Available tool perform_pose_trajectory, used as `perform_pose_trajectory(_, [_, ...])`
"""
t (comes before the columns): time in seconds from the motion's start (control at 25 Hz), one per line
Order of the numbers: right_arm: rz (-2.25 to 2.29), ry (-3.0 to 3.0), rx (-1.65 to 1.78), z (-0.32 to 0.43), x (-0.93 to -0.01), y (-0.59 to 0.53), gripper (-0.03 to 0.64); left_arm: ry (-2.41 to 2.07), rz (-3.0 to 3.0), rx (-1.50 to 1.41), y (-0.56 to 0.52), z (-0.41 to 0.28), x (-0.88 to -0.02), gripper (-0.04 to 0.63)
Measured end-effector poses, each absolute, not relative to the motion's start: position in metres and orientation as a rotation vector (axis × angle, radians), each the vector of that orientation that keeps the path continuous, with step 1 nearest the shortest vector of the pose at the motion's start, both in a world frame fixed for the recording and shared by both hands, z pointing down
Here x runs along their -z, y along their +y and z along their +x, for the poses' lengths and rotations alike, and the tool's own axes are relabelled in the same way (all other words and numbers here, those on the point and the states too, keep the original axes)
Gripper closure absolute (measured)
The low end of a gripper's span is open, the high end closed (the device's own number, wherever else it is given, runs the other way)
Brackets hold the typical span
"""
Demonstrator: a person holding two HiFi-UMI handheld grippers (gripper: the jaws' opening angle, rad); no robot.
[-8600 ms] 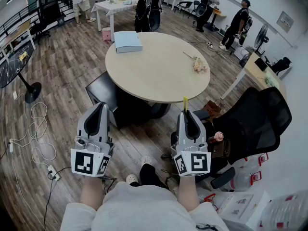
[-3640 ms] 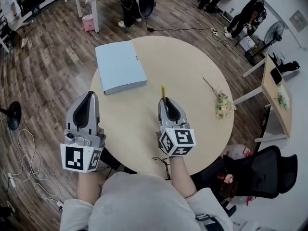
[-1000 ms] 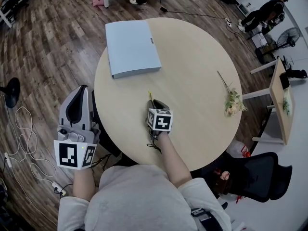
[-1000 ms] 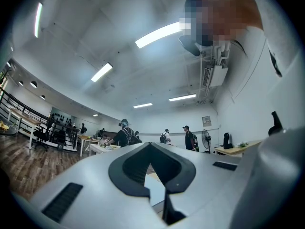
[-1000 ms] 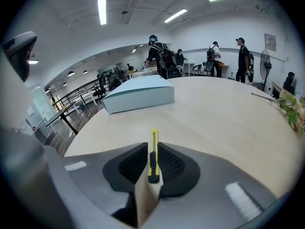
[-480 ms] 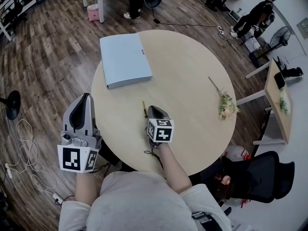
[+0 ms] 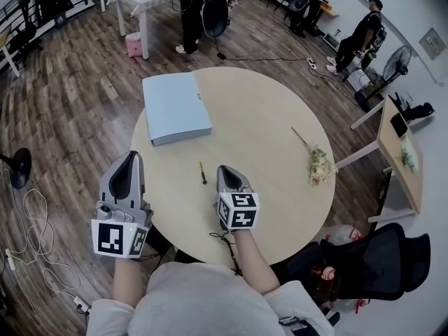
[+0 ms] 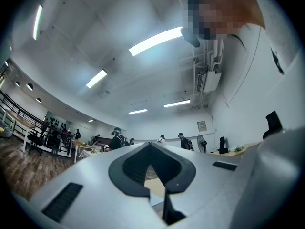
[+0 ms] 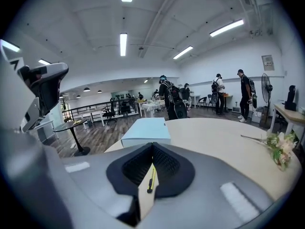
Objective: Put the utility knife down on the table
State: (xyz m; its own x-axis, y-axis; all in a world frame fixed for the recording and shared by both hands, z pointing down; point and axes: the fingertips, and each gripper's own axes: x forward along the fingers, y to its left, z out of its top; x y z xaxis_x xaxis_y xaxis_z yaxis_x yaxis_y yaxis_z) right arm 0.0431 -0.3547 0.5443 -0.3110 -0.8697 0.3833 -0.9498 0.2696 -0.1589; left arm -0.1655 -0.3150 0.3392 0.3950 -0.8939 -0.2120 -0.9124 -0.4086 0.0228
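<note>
The utility knife (image 7: 202, 173), thin, yellow and black, lies flat on the round beige table (image 7: 266, 124), free of any grip. My right gripper (image 7: 226, 169) hovers just right of the knife and a little nearer me, its jaws together with nothing between them. In the right gripper view the utility knife (image 9: 150, 179) shows on the tabletop through the slit under the jaw tips. My left gripper (image 7: 130, 158) hangs beyond the table's left edge, shut and empty. The left gripper view looks upward at the ceiling lights, with only a sliver of table visible.
A pale blue folder (image 7: 174, 107) lies at the table's far left. A dried flower sprig (image 7: 313, 161) rests near the right edge. A black office chair (image 7: 364, 264) stands at lower right. Several people and other tables are in the background.
The knife left my right gripper and now rests on the table. That gripper has pulled back toward me, away from the knife. The left gripper stayed at the table's left edge.
</note>
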Motion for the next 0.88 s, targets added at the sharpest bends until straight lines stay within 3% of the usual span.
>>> perform_pose_trajectory(0.88, [1.838, -2.486, -0.164, 0.093, -0.408, -0.257, 0.606, 1.582, -2.474, -0.347, -0.216, -0.119, -0.292, 0.588])
